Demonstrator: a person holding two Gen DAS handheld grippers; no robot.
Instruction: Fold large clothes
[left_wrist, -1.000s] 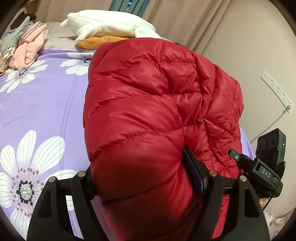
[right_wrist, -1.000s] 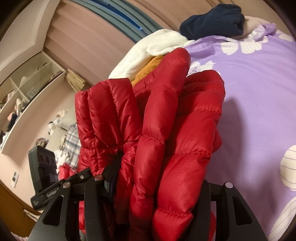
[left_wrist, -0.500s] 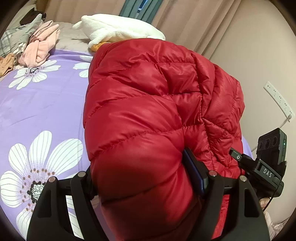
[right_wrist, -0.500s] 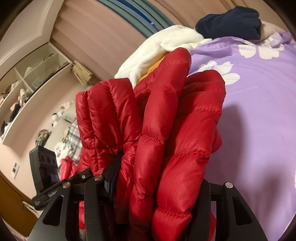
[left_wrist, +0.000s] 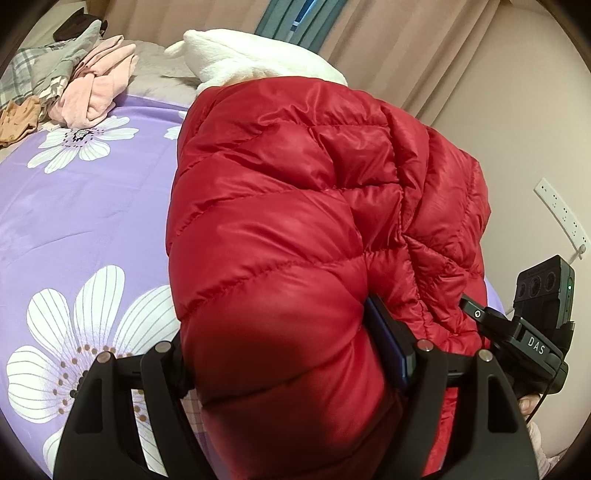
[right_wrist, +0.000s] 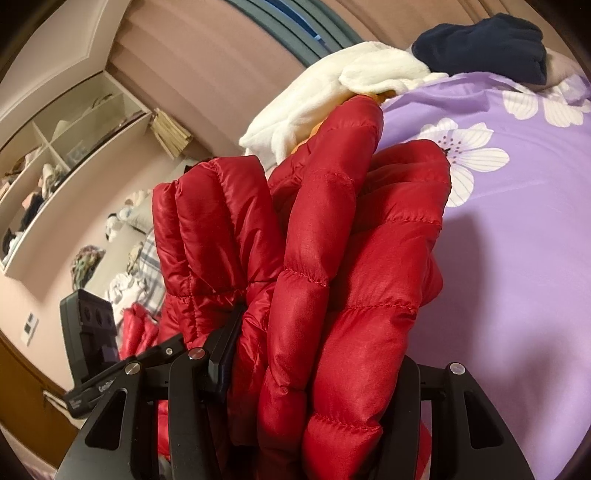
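Both tools are clamped on the same puffy red quilted down jacket (left_wrist: 295, 236), held up above the bed's lilac sheet printed with white flowers (left_wrist: 85, 206). The left tool (left_wrist: 291, 354) grips a thick padded bundle of it between its black fingers, and the right tool (right_wrist: 314, 373) pinches several gathered folds of the jacket (right_wrist: 317, 266) that stand upright before its camera. Behind the jacket, a fluffy white blanket (left_wrist: 255, 62) lies near the curtains. A pale pink garment (left_wrist: 96, 92) is heaped at the bed's far left, and a dark navy garment (right_wrist: 484, 44) rests at the far right.
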